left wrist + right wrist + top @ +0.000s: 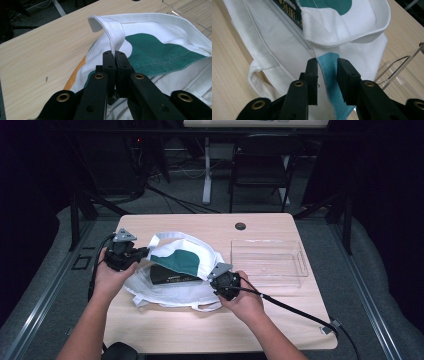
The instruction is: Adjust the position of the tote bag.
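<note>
Now you hold the white tote bag [175,287] open on the table: your left gripper [115,58] pinches its handle strap [115,37], your right gripper [327,65] stands apart around a teal fold [329,75], perhaps loosely. Next, close it, then free the dark box [170,275].

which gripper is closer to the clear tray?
Right. The right gripper sits at the bag's edge, just left of the clear tray; the left gripper is across the bag, farther off.
</note>
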### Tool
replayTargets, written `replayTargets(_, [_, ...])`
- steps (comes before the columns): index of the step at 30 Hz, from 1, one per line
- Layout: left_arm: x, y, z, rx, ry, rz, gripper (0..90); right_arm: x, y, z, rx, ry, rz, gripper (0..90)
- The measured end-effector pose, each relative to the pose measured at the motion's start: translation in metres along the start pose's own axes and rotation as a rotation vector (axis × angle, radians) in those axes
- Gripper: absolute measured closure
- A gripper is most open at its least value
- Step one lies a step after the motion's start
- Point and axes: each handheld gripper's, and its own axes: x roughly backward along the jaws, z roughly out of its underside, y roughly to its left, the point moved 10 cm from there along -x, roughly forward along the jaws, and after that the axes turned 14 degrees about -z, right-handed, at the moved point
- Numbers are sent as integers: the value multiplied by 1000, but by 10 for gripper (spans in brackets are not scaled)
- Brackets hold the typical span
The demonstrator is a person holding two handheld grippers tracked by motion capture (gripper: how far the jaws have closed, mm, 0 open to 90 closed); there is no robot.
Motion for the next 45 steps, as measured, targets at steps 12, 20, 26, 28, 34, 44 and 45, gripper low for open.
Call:
replayTargets(12, [-1, 1, 0, 3, -1, 0, 884, 3, -5, -3, -19, -33, -4, 886])
replayTargets(20, [-2, 4, -4, -2, -1, -9, 883, 11, -14, -13, -54, -93, -11, 891])
replayTargets(26, [-6, 7, -8, -16, 7, -22, 883, 18, -26, -21, -97, -141, -6, 891])
replayTargets(28, [-8, 8, -11, -21, 9, -26, 883, 18, -32, -24, -120, -160, -6, 891])
replayTargets(34, [-16, 11, -21, -38, 12, -43, 884, 16, -39, -25, -148, -176, 9, 891])
replayTargets(44, [-31, 14, -32, -50, 17, -68, 884, 12, -47, -27, -176, -201, 39, 891])
replayTargets(45, [-33, 14, -34, -51, 24, -72, 884, 12, -48, -26, -177, -200, 44, 890])
